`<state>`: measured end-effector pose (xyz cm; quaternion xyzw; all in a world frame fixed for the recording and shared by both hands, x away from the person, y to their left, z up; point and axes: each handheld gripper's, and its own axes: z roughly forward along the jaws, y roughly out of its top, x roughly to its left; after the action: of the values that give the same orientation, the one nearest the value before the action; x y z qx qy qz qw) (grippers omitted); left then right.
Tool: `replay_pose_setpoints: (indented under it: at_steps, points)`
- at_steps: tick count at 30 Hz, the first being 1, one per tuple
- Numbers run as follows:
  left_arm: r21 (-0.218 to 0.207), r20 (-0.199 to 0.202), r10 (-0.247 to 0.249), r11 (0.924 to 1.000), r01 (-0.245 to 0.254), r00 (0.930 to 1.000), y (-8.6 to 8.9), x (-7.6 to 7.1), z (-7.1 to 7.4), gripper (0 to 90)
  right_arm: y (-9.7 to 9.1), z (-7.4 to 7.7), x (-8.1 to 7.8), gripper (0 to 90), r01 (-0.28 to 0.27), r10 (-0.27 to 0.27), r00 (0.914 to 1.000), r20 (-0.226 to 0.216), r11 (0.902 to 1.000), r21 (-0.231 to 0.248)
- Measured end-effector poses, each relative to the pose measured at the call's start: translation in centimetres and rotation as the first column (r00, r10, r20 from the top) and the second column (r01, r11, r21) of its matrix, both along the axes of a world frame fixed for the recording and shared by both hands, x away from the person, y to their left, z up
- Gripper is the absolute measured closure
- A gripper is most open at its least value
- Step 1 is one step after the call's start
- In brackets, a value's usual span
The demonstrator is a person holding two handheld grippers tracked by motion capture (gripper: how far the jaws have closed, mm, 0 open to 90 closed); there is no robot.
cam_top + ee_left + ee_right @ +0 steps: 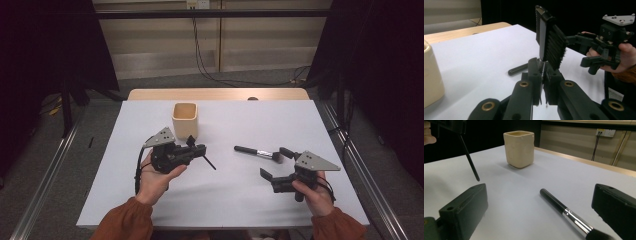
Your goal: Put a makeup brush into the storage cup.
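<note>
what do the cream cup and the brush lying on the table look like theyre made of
The cup looks like glazed ceramic, or possibly matte plastic: thick rim, smooth cream wall with a soft sheen. The brush has a glossy black handle, likely plastic or lacquered wood, and a bright metal-looking ferrule with sharp highlights.

Makeup brush (566, 212) bristle end cut off by bottom edge; cup (431, 77) cropped at left edge.
</note>
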<state>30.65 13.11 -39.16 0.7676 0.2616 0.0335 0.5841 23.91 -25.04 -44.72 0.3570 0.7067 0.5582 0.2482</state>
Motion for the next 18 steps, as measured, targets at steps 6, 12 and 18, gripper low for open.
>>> replay_pose_setpoints:
  at_steps: [6, 12, 18]
  points:
    - [0.018, 0.005, 0.007, 0.9998, -0.007, 1.0, 0.6, 0.2, 0.7, 85.4, -1.6, -0.2, -1.3, 0.0, 0.062, -0.062, 0.998, 0.01, 0.9979, 0.019]
    - [0.04, 0.001, 0.018, 0.999, -0.018, 0.9998, 1.3, 0.7, 1.2, 85.4, -2.6, -0.2, -2.3, 0.0, 0.094, -0.095, 0.9952, 0.023, 0.9947, 0.042]
    - [0.06, 0.011, 0.029, 0.9977, -0.03, 0.9995, 2.1, 1.4, 2.0, 85.4, -3.1, -0.4, -2.5, 0.0, 0.088, -0.09, 0.9953, 0.037, 0.9951, 0.044]
